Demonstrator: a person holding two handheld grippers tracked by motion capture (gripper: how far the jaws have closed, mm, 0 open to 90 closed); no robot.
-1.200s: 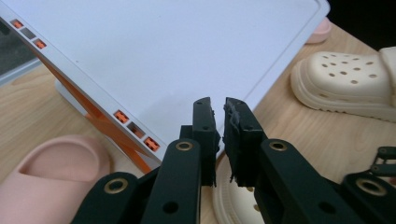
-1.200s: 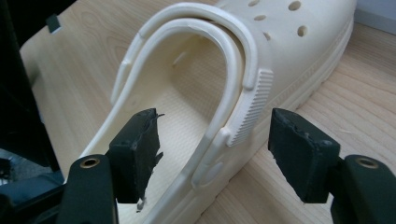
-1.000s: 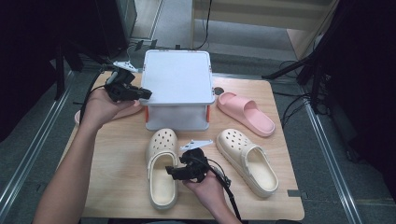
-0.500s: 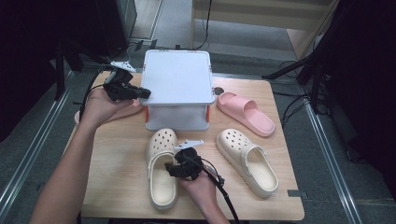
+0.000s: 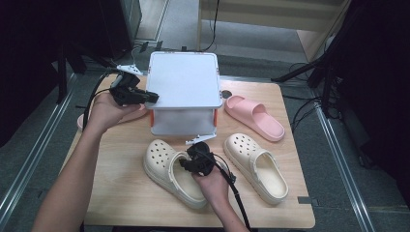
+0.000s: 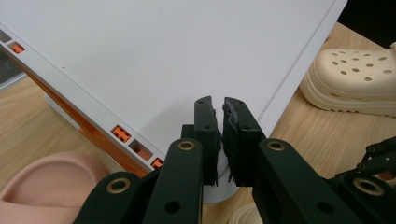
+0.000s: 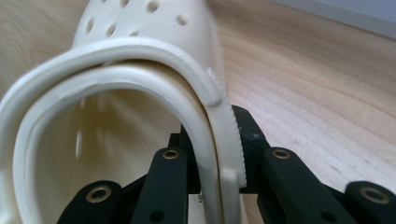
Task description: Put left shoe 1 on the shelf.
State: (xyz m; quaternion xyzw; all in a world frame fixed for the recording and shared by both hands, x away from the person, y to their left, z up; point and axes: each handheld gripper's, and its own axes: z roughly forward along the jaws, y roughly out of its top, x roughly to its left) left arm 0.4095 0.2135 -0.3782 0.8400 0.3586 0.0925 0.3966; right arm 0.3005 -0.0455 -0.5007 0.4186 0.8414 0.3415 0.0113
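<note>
Clogs flank the right gripper, its jaws just closing onto the left cream clog's rim. White box stands behind, lid shut, contents hidden; the left gripper rests closed at its lid's edge, clamping nothing.

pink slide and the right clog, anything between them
No, just bare table between the pink slide and right clog, seen in the high view.

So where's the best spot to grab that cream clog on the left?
Probably the side wall of the left clog's opening, from above. That rim is thin and stands upright, so one finger fits inside and one outside. The right gripper has just been closing there, rim and strap between its fingers.
</note>
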